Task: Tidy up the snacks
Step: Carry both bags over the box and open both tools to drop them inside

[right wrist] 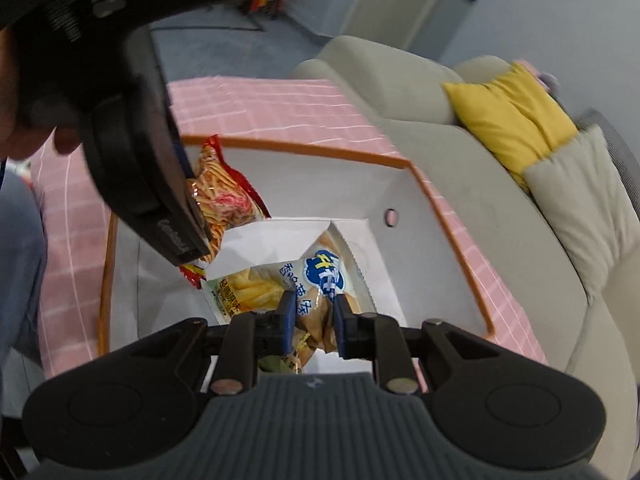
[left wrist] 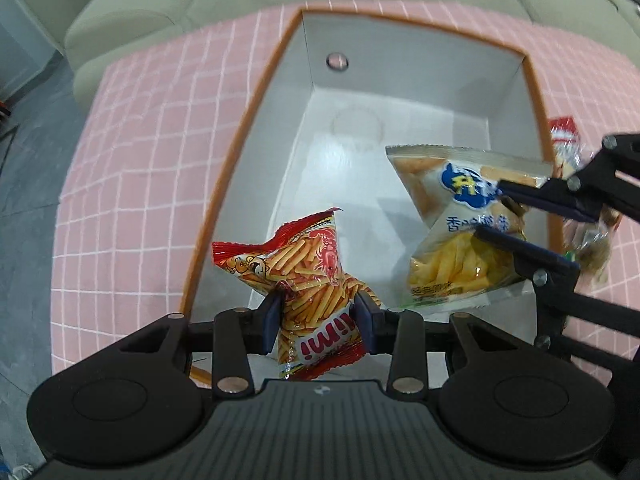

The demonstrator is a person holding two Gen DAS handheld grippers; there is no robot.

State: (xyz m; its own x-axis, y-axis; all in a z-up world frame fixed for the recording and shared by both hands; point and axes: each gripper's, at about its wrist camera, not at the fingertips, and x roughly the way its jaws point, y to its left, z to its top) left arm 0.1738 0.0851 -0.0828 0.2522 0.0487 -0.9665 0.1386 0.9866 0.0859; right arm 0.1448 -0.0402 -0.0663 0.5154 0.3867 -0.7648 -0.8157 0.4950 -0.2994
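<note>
between the left hand-held gripper (left wrist: 318,316) pads hangs a red snack bag (left wrist: 308,276); the right hand-held gripper (right wrist: 313,322) pinches a white one (right wrist: 308,292), both above the box (left wrist: 240,160). crowded releases could snag or spill.

The white box (left wrist: 400,92) with the orange rim is open at the top and its floor is mostly bare. Inside, the left tool (left wrist: 318,312) and right tool (right wrist: 314,312) hang close together, each gripping a snack bag, crowding the near end.
</note>
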